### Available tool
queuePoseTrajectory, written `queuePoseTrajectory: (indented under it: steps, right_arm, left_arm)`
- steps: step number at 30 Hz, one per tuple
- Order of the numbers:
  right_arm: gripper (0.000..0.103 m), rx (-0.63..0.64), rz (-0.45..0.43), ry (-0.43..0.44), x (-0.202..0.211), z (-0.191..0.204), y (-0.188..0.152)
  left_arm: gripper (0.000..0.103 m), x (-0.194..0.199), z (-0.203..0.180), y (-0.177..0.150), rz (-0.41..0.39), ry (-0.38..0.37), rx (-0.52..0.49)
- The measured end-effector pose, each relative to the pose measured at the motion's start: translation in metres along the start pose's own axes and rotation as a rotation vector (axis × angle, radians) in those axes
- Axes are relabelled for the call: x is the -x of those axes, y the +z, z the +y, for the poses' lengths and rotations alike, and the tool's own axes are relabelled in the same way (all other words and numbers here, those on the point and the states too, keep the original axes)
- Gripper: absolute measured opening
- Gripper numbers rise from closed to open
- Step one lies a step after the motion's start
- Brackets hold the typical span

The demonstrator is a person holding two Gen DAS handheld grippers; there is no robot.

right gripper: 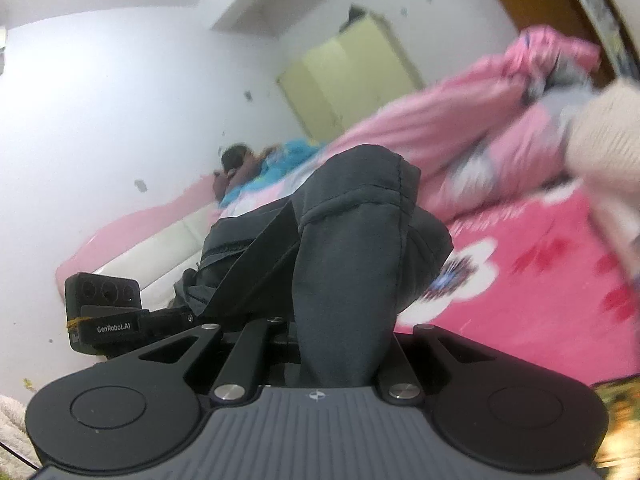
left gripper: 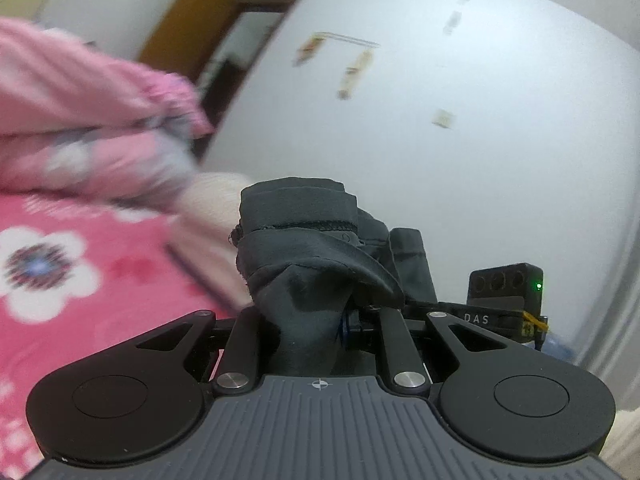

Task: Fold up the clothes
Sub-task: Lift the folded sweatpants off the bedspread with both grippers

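Both the left gripper (left gripper: 316, 312) and right gripper (right gripper: 340, 344) clamp the dark grey garment (left gripper: 304, 248); keeping it taut and level above the pink floral bedspread (left gripper: 100, 304) should help.

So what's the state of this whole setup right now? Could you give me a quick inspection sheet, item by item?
Surface: a bed under a pink floral bedsheet.
Job's things: one dark grey garment, bunched, held up off the sheet at two spots.
Clutter: a pink quilt heaped on the bed, a cream knitted cloth beside it, and a blue cloth further back.
Tongs: left tongs shut on the dark grey garment; right tongs shut on it too.
Cables: nothing seen.
Surroundings: white walls, a pale yellow-green wardrobe, a wooden door; background blurred.
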State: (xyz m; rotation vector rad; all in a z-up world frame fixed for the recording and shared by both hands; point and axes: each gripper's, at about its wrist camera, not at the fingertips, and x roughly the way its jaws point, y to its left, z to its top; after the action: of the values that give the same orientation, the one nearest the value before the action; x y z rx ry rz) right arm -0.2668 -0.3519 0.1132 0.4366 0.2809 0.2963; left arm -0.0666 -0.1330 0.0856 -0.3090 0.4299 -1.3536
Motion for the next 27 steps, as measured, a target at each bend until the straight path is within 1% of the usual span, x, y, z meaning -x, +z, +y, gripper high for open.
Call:
queuePoseTrajectory:
  steps: [3, 6, 9, 14, 18, 21, 24, 27]
  right_arm:
    - [0.011, 0.055, -0.047, -0.062, 0.049, 0.007, 0.020]
    - [0.011, 0.110, -0.079, -0.135, 0.096, 0.009, 0.043]
    - [0.011, 0.143, -0.091, -0.198, 0.137, 0.002, 0.064]
    - [0.011, 0.158, -0.085, -0.282, 0.187, -0.021, 0.087]
    - [0.011, 0.181, -0.058, -0.330, 0.203, -0.048, 0.100]
    - [0.011, 0.214, -0.029, -0.354, 0.209, -0.071, 0.108]
    - [0.011, 0.243, 0.009, -0.333, 0.201, -0.100, 0.113]
    - [0.011, 0.238, 0.050, -0.302, 0.184, -0.134, 0.115]
  left_arm:
    - [0.015, -0.033, -0.027, 0.010, 0.001, -0.088, -0.027]
    - [0.015, -0.071, -0.048, 0.019, 0.012, -0.159, -0.039]
    - [0.015, -0.113, -0.062, 0.024, 0.032, -0.211, -0.029]
    - [0.015, -0.183, -0.072, 0.024, 0.069, -0.273, 0.002]
    - [0.015, -0.235, -0.065, 0.018, 0.109, -0.287, 0.048]
    - [0.015, -0.261, -0.056, 0.009, 0.140, -0.275, 0.070]
    - [0.015, -0.285, -0.043, 0.000, 0.165, -0.244, 0.083]
    - [0.015, -0.298, -0.030, -0.006, 0.179, -0.198, 0.103]
